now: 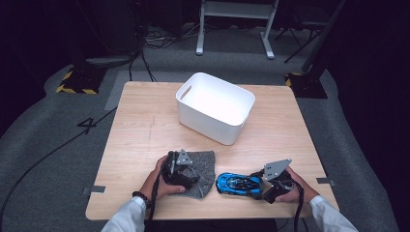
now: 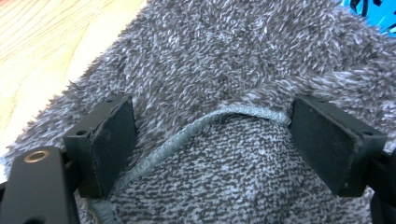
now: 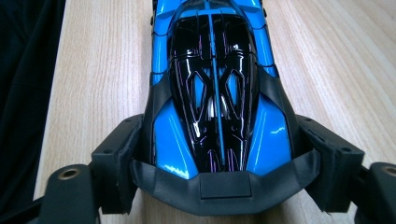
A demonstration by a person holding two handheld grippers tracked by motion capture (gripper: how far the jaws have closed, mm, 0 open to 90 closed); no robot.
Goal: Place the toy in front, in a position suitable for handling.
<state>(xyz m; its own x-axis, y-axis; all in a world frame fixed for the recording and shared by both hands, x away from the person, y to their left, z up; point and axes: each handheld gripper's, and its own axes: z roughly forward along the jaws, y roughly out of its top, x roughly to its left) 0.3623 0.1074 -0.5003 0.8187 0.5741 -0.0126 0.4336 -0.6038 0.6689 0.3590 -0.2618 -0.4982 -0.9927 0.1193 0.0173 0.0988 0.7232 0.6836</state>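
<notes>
- Two hand-held grippers are being counted: the left gripper [image 1: 186,175] and the right gripper [image 1: 266,187].
- One blue toy car [image 1: 239,183] is being seen.
- One grey fleece cloth [image 1: 202,166] is being seen.
- One white bin [image 1: 214,107] is being seen.
- One wooden table [image 1: 145,121] is being seen.

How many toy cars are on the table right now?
1. The blue toy car lies near the table's front edge, right of the grey cloth, its rear end between the right gripper's jaws. The white bin's inside is partly hidden, so more could be there.
</notes>
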